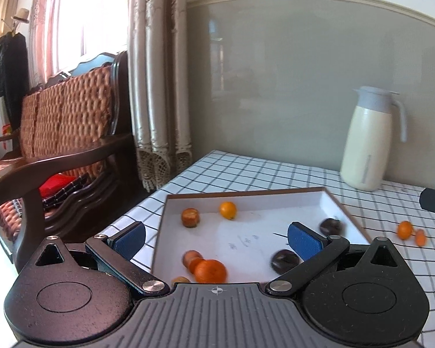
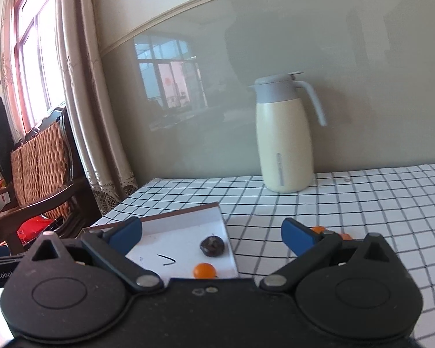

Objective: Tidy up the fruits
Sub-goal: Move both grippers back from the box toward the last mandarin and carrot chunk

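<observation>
Sitting in a shallow white tray point(image 1: 330, 200) at lower centre of the left wrist view, most of the fruit is already gathered: oranges point(image 1: 210, 271) bunched at the near edge, another orange point(image 1: 228, 210) and a brown fruit point(image 1: 190, 217) toward the far corner, two dark fruits point(image 1: 285, 261) at the right. Two small orange fruits point(image 1: 405, 230) lie outside it on the checked tabletop point(image 1: 275, 174), at right of frame, just beside each other and near the tray's right rim.

Both tools are released and carry nothing. The left tool point(image 1: 217, 237) hangs over the tray with its blue pads spread wide. The right tool point(image 2: 211, 233), seen in its own view, stands at full spread above the tray's right corner, with the strays peeking past its right pad point(image 2: 297, 236) at lower right.

By the look of it, the step in hand is fetching those strays. Doing it well would mean sending the nearer right tool, centring its pads on one fruit only, closing gently so the round skin does not squirt free, and lowering it onto a bare patch of tray.

A cream jug point(image 2: 284, 142) stands by the wall at upper right, well apart.
</observation>
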Demonstrator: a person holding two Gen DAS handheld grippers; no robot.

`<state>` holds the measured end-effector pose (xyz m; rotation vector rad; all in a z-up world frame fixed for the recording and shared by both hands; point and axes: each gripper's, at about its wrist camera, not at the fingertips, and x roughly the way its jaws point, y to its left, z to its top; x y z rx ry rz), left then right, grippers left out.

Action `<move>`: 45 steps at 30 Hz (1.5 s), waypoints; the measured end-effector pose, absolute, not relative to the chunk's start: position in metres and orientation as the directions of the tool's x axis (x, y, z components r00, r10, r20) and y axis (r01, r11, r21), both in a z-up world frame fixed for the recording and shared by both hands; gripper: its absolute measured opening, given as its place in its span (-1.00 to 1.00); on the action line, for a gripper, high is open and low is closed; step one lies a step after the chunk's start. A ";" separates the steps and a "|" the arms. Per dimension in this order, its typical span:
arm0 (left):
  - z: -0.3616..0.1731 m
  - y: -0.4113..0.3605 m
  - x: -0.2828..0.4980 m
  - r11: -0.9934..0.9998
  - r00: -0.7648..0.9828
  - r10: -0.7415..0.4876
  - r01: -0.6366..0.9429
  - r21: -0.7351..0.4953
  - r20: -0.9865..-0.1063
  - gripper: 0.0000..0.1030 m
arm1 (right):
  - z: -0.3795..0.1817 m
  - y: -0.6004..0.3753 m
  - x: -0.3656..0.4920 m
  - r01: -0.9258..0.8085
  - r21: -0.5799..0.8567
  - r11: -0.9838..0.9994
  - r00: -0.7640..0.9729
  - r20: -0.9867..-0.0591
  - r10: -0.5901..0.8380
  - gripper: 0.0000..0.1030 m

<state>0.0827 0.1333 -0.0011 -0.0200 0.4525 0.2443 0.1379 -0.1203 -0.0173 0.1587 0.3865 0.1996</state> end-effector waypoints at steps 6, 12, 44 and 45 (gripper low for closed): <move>0.001 0.109 0.070 0.983 0.881 0.177 -0.181 0.034 -0.440 1.00 | -0.019 -0.142 0.114 -0.122 0.178 0.977 0.916 -0.358 0.179 0.88; -0.002 0.080 0.065 0.993 0.881 0.120 -0.116 0.038 -0.458 1.00 | -0.025 -0.165 0.095 -0.073 0.186 0.980 0.920 -0.366 0.138 0.88; -0.021 -0.038 0.084 0.988 0.845 -0.097 0.145 0.051 -0.526 1.00 | -0.048 -0.251 0.064 0.132 0.169 0.977 0.907 -0.418 -0.051 0.88; -0.022 -0.041 0.085 0.987 0.844 -0.100 0.150 0.052 -0.527 1.00 | -0.048 -0.252 0.064 0.136 0.170 0.976 0.906 -0.419 -0.053 0.88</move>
